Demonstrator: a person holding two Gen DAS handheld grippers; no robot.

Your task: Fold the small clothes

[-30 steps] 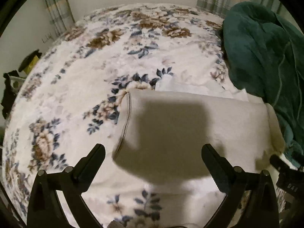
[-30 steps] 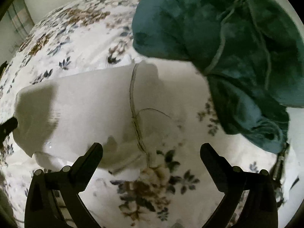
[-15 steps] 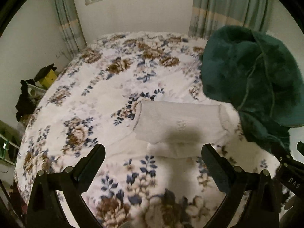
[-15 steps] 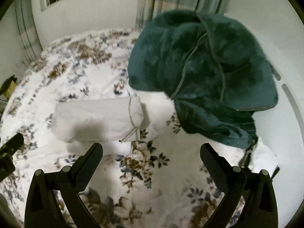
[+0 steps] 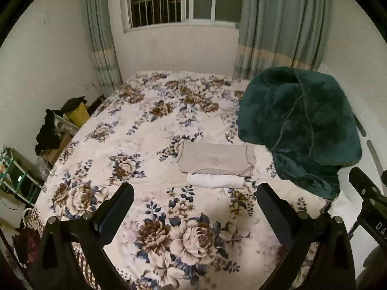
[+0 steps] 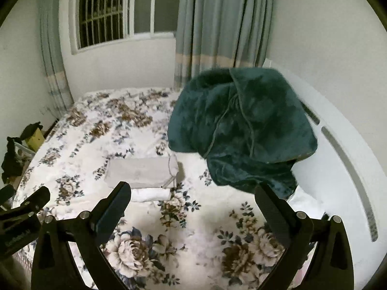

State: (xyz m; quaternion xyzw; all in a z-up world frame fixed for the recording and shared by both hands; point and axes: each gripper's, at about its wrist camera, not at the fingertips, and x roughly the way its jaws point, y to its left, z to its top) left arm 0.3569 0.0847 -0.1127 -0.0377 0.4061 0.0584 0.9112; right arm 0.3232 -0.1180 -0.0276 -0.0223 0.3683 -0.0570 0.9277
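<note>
Both hand-held grippers were raised well above the bed, empty. Left gripper (image 5: 194, 205): jaws spread wide, nothing between them. Right gripper (image 6: 193, 205): same, jaws wide apart, nothing held. Neither touched any cloth.

Task items: a grey folded garment (image 5: 215, 159) lay flat on the floral bedspread (image 5: 135, 145), a neat rectangle with darker trim at both short ends. Just in front of it, touching its near edge, lay a smaller white folded piece (image 5: 215, 181). From the right wrist view the two (image 6: 142, 171) (image 6: 151, 194) sat in the same arrangement, grey behind, white in front (the white one partly hidden by the left finger of the right gripper).

A dark green blanket (image 5: 300, 125) was heaped on the right side of the bed, near the grey garment but apparently not on it.

Judgement on progress: both small items looked fully folded and set down side by side. No unfolded small clothing was visible on the bedspread, so the task appeared complete or nearly so. Cannot tell whether further items lay out of view; the blanket did not look like part of the job.
</note>
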